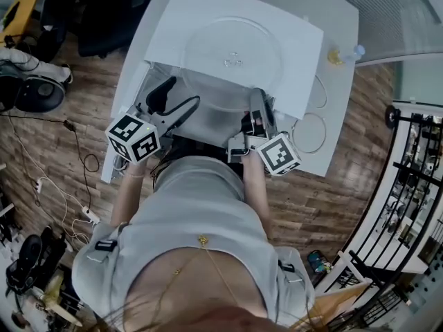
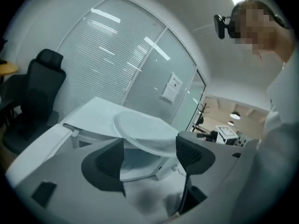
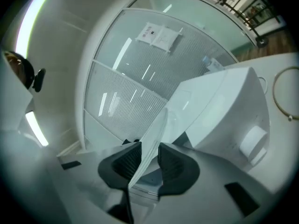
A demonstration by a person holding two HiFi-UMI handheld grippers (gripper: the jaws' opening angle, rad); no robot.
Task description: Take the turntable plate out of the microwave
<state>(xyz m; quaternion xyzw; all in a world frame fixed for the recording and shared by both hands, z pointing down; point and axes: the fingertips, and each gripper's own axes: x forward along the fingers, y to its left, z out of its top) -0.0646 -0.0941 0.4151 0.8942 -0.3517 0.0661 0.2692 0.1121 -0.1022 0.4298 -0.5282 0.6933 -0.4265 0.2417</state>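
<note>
Glass is what we are dealing with: the plate [image 1: 232, 47] is a clear, thin, stiff disc, probably heavier than it looks. It will be slick against rubber pads, and it could chip or shatter if dropped or knocked on an edge. It is already out of the cavity and seems to lie across the top of the microwave [image 1: 301, 54], its near rim overhanging the open front. We judge the rim the only sensible hold, pinched deep and kept level, with a second hold opposite to stop it tipping. Our right gripper [image 3: 148, 146] has that near rim between its fingers, but they sit loose about it. One pad is at the glass and a sliver of gap shows at the other, so they bear no weight. Our left gripper [image 2: 150, 140] hangs beside it, fingers spread wide with nothing between them. The door [image 1: 130, 88], swung out at the left, crowds that hand. On the counter [image 1: 339, 116] to the right lie two wire rings [image 1: 309, 133] and a small bottle [image 1: 337, 56], and a chair [image 1: 104, 12] stands well behind.
</note>
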